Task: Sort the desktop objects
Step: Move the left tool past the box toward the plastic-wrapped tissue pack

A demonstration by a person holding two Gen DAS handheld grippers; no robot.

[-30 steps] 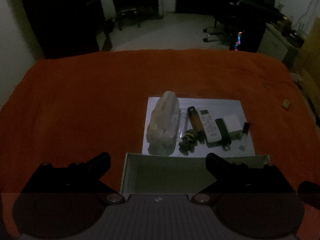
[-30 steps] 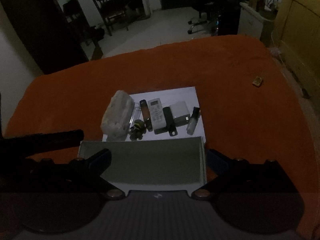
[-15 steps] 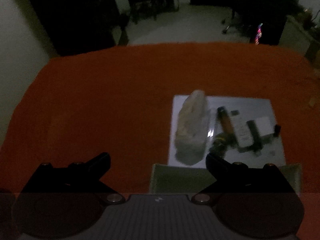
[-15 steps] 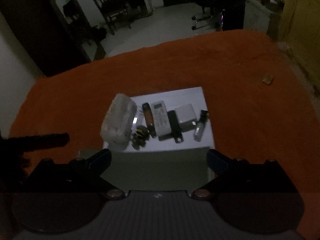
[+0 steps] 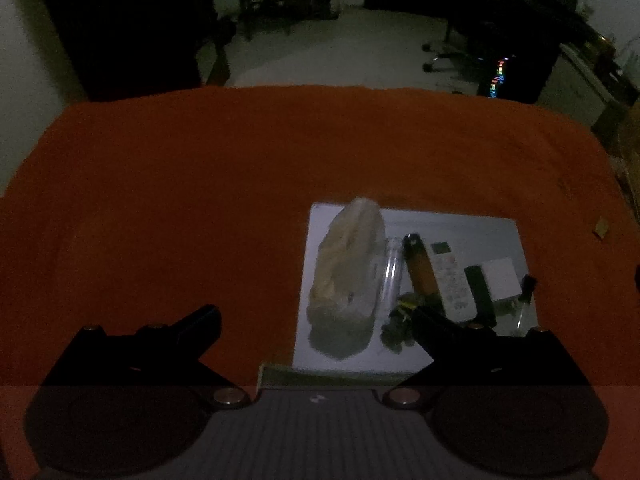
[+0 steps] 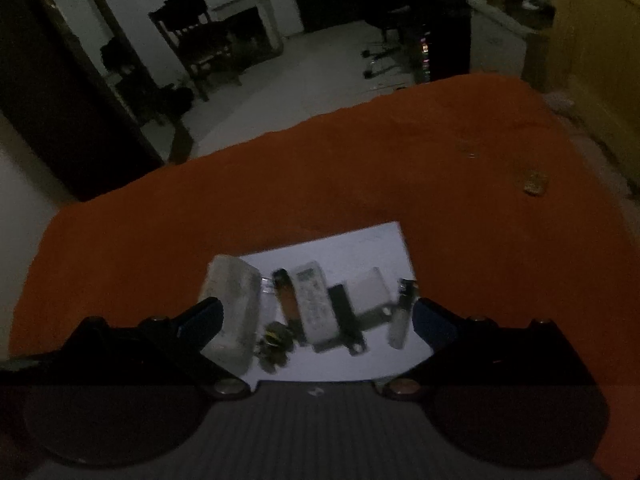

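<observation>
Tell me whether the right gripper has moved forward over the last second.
Yes. The right gripper has advanced toward the white paper sheet; the grey tray once below it has dropped from view, and the row of objects sits between its fingers.

The cloth (image 5: 200, 200) is a plain, deep orange-red. On it lies a white sheet (image 5: 460, 228). The bag (image 5: 348, 276) is pale, cloudy white with cream-tan patches inside. Beside it a clear tube (image 5: 391, 276) shows thin white edges. The lighter (image 5: 418, 264) has a black top and amber-brown body. The remote (image 5: 450, 276) is white with a dark screen and grey buttons. A black bar (image 5: 482, 296) lies by a white box (image 5: 502, 278). The figurine (image 6: 274, 346) is dark olive with a yellow band. The vial (image 6: 400, 320) is grey-clear with a black cap. A small tan chip (image 6: 534, 183) sits on the cloth. The fingers (image 6: 200, 320) are black, tipped blue in the right view. The floor (image 5: 340, 52) is pale grey.
</observation>
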